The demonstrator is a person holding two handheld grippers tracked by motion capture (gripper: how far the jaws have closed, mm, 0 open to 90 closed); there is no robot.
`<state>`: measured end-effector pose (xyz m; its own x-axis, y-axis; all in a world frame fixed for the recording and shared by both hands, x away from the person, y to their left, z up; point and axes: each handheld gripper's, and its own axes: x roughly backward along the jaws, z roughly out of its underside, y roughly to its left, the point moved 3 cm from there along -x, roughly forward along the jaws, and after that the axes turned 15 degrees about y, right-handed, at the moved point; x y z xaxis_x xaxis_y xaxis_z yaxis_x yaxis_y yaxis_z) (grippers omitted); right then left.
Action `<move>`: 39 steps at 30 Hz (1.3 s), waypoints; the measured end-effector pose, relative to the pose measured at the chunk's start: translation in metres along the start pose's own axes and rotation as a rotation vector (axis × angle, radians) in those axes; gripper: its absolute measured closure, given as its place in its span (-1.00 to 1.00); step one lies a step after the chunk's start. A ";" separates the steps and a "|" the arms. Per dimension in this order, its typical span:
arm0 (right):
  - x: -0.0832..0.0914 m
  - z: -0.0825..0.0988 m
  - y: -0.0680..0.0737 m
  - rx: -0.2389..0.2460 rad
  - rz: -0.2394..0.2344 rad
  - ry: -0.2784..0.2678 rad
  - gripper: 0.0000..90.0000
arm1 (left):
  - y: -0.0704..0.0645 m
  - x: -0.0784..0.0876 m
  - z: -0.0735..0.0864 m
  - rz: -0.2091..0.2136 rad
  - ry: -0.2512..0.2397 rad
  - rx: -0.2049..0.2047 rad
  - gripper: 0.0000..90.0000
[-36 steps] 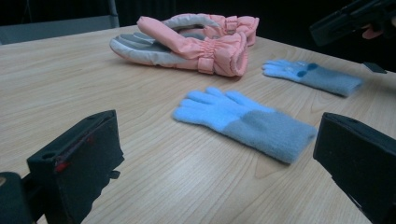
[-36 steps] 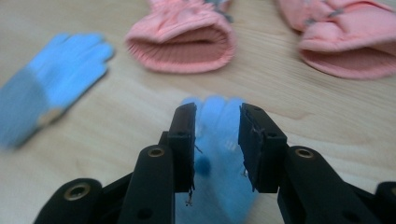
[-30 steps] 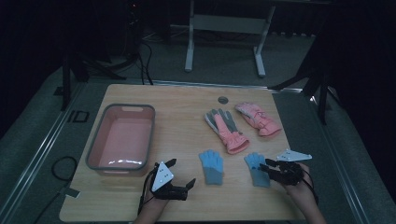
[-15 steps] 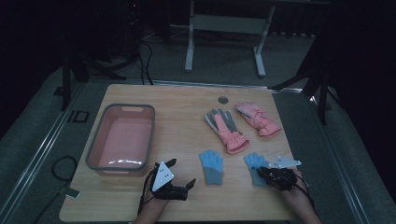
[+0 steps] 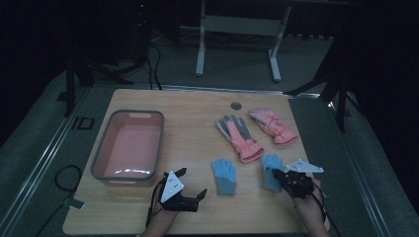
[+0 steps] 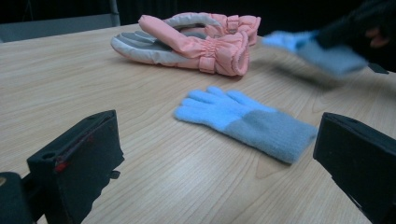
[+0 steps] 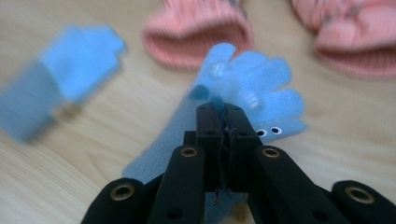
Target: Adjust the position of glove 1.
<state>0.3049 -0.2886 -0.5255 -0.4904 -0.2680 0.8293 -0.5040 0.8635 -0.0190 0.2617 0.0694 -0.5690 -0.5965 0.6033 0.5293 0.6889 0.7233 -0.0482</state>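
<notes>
Two small blue knit gloves lie near the table's front. My right gripper (image 5: 277,174) (image 7: 223,112) has just been closing and is shut on the right blue glove (image 5: 270,168) (image 7: 261,86), pinching its fabric between the jaws. That glove (image 6: 327,53) looks raised off the wood in the left gripper view. The other blue glove (image 5: 225,175) (image 6: 247,121) (image 7: 60,79) lies flat. My left gripper (image 5: 191,182) (image 6: 219,140) stands open, low over the table, with that flat glove ahead of its jaws and untouched.
Two pink and grey padded gloves (image 5: 242,136) (image 5: 273,124) (image 6: 187,46) lie behind the blue ones. A pink basin (image 5: 99,148) with a grey rim stands at the left. A small round grommet (image 5: 236,105) sits in the tabletop at the back.
The right gripper's jaws have closed on the right blue glove, and the hand has shifted slightly with it. The left gripper has stayed where it was.
</notes>
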 end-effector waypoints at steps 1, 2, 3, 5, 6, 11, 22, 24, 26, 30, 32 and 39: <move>0.005 -0.006 0.002 -0.003 -0.006 -0.017 0.92 | 0.000 0.000 0.000 0.001 0.000 0.000 -0.98; 0.011 -0.011 0.005 0.004 -0.007 -0.033 0.92 | 0.000 0.000 0.000 0.001 0.000 0.000 -0.98; 0.015 -0.017 0.009 0.009 -0.003 -0.041 0.92 | 0.000 0.000 0.000 0.001 0.000 0.000 -0.98; 0.019 -0.022 0.012 0.020 0.000 -0.048 0.92 | 0.000 0.000 0.000 0.002 0.000 0.000 -0.98; 0.026 -0.032 0.021 0.044 -0.009 -0.069 0.92 | 0.000 0.000 0.000 0.002 0.000 -0.001 -0.98; 0.029 -0.052 0.046 0.087 -0.063 -0.103 0.92 | 0.000 0.000 0.000 0.003 -0.003 -0.002 -0.98; 0.000 -0.068 0.091 0.171 -0.171 -0.058 0.92 | 0.000 0.000 0.000 0.004 -0.002 -0.008 -0.98; -0.010 -0.069 0.102 0.192 -0.181 -0.034 0.92 | 0.000 0.000 0.000 0.006 -0.002 -0.007 -0.98; -0.016 -0.069 0.107 0.212 -0.183 -0.015 0.92 | 0.000 0.000 0.000 0.005 -0.002 -0.008 -0.98; -0.027 -0.067 0.112 0.239 -0.196 0.015 0.92 | -0.001 0.000 0.000 0.006 -0.001 -0.009 -0.98; -0.034 -0.065 0.114 0.239 -0.207 0.034 0.92 | 0.000 0.000 0.000 0.006 -0.001 -0.008 -0.98; -0.047 -0.058 0.116 0.255 -0.211 0.076 0.91 | -0.001 0.000 0.000 0.008 0.002 -0.009 -0.98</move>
<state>0.3111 -0.1513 -0.5339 -0.3068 -0.3882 0.8690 -0.7547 0.6555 0.0263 0.2614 0.0689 -0.5690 -0.5900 0.6082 0.5310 0.6973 0.7154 -0.0448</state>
